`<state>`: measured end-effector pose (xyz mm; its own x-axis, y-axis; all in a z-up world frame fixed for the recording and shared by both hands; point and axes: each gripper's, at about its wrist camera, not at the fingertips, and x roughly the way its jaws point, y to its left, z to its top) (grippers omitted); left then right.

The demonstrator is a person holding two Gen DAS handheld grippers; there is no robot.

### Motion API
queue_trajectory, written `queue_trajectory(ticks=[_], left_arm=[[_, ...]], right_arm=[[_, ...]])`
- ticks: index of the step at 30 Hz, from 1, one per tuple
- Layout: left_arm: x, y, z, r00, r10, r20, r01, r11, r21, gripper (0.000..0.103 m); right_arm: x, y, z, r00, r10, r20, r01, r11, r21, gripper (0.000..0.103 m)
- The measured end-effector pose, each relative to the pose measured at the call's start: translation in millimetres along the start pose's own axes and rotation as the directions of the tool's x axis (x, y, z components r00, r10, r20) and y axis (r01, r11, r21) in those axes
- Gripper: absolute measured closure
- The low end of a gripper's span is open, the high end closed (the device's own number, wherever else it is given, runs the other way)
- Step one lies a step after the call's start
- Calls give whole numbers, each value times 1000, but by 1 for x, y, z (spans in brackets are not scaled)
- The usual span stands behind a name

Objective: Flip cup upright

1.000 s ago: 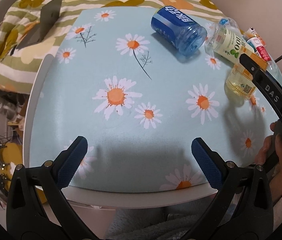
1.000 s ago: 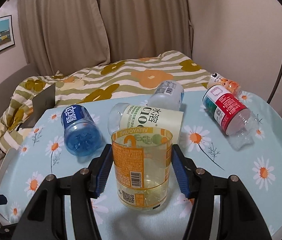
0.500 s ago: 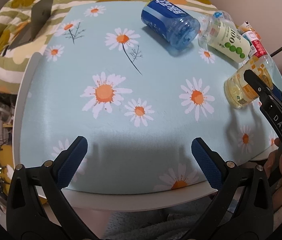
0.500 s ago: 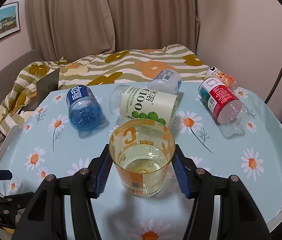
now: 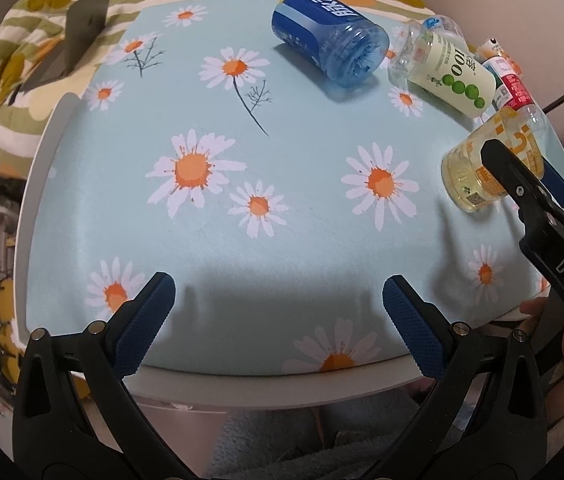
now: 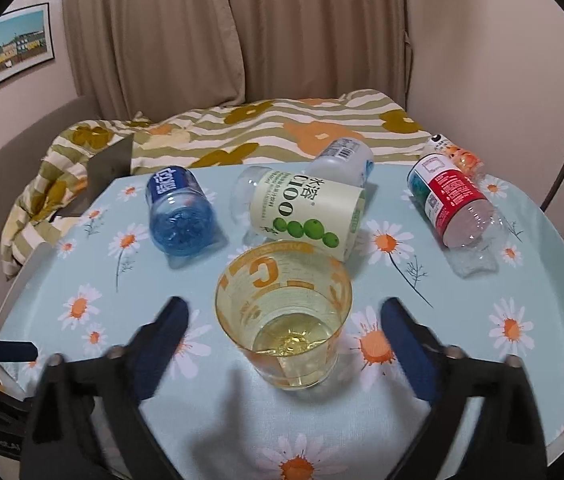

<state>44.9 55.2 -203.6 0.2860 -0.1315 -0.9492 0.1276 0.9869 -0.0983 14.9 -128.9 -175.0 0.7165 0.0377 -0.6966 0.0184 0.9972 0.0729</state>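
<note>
The table [image 6: 542, 400], covered by a light-blue daisy-print cloth, carries every item; its near centre is bare, which gives the cup a flat landing zone apart from the clutter.

Four cut-off plastic bottles lie on their sides along the far edge, presumably as further cups awaiting the same operation. The blue-labelled bottle cup [image 6: 179, 210] shows white Chinese characters that cannot be read with confidence. The pale green-labelled bottle cup [image 6: 306, 212] reads "C100" beside the characters "水溶". The red-and-teal-labelled bottle cup [image 6: 448, 198] carries a QR code; its text is too small to read. A clear bottle cup [image 6: 344, 156] behind shows only a barcode.

The yellow cup [image 6: 284, 314], the task item, stands mouth-up on the cloth just in front of the green-labelled one. An orange "C" is legible on its wall; smaller print is not.

The right gripper [image 6: 284, 322] straddles the cup with both jaws spread wide and clear of its wall, holding nothing; judged from this, the cup is released. "DAS" is printed on its arm in the left wrist view.

The left gripper [image 5: 277, 302] hovers at the near table edge, jaws wide apart and empty, evidently idle.
</note>
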Motion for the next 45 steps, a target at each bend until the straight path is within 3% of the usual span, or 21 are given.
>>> queue_trajectory(ticks=[10, 16, 28, 36, 45], left_arm=[[-27, -11, -15, 997, 48, 56, -45, 997, -63, 0], [-75, -33, -15, 987, 64, 146, -50, 994, -95, 0], [-164, -82, -11, 952, 80, 296, -73, 997, -33, 0], [-181, -91, -23, 932, 85, 352, -88, 996, -7, 0], [-188, -93, -25, 922, 86, 377, -95, 995, 5, 0]], right_arm=[[-24, -11, 7, 993, 113, 18, -112, 994, -10, 1], [-66, -24, 24, 991, 131, -10, -131, 989, -63, 1], [-146, -75, 53, 990, -18, -140, 8, 998, -69, 1], [-167, -91, 51, 989, -51, -139, 49, 999, -19, 1], [-175, -94, 50, 992, -62, -113, 63, 998, 5, 1]])
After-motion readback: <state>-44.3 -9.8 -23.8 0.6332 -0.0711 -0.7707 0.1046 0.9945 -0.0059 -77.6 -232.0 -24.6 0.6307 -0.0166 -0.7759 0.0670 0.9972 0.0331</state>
